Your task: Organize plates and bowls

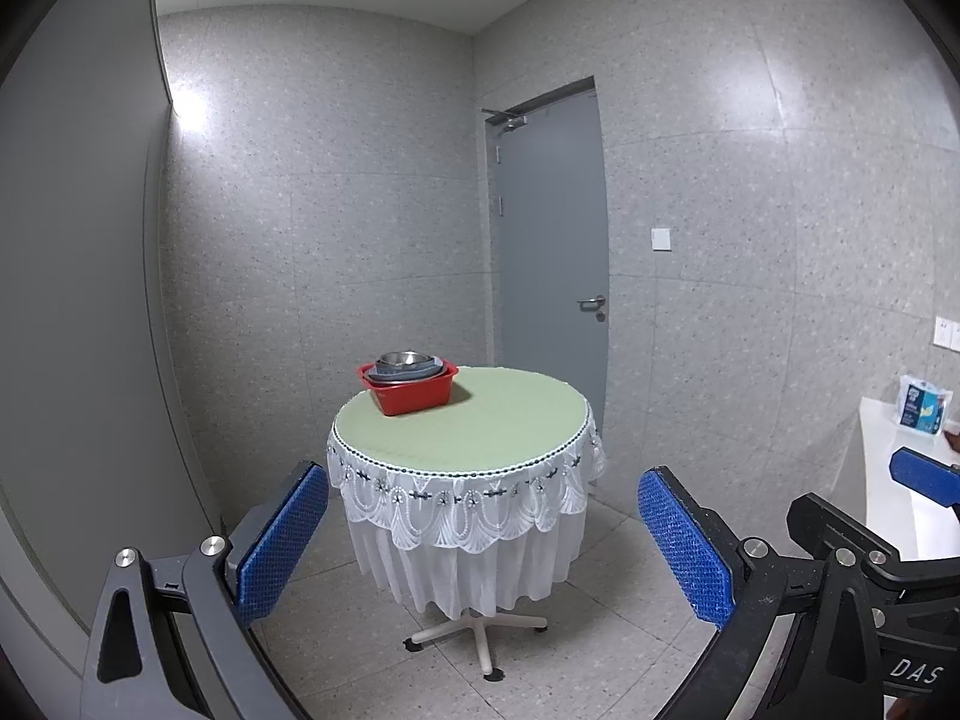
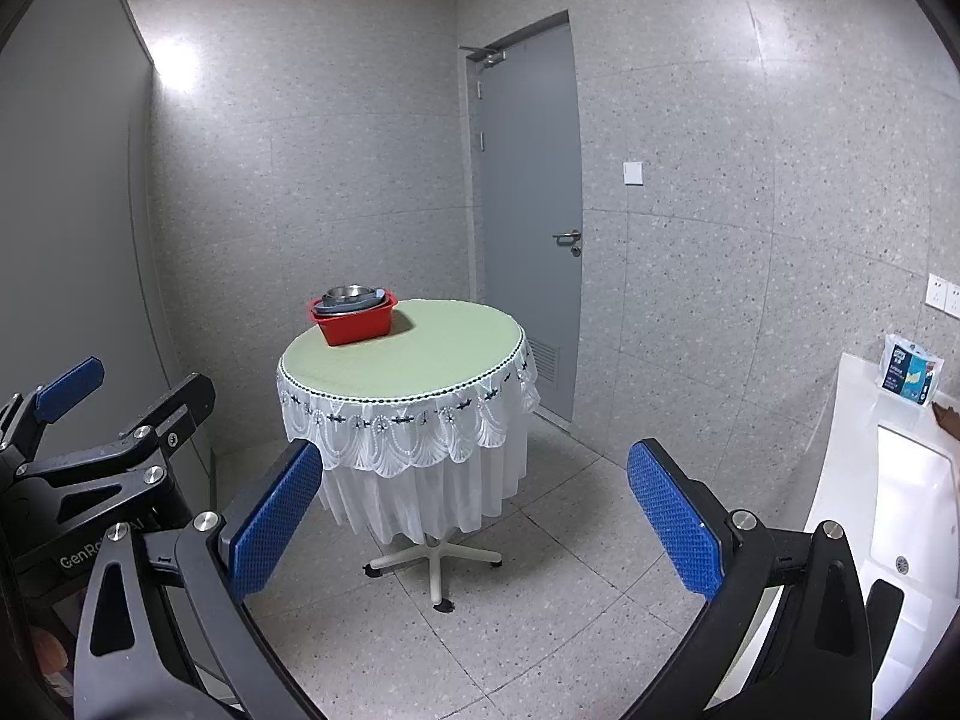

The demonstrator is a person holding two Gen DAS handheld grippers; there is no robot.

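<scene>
Both the left gripper (image 1: 483, 540) and right gripper (image 2: 474, 516) are hovering spread and empty, well short of the round lace-skirted table (image 1: 510, 420), where stacked metal bowls (image 1: 405, 363) are sitting in a red plastic tub (image 1: 414, 399); sorting appears not yet begun.

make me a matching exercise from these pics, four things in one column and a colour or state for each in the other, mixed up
Things:
1. tub on the table
2. bowl on top of the stack in the tub
3. door
4. left gripper

Colour or state:
A. grey, closed
B. red
C. open, holding nothing
D. shiny metal

Pairs: 1-B, 2-D, 3-A, 4-C
</scene>
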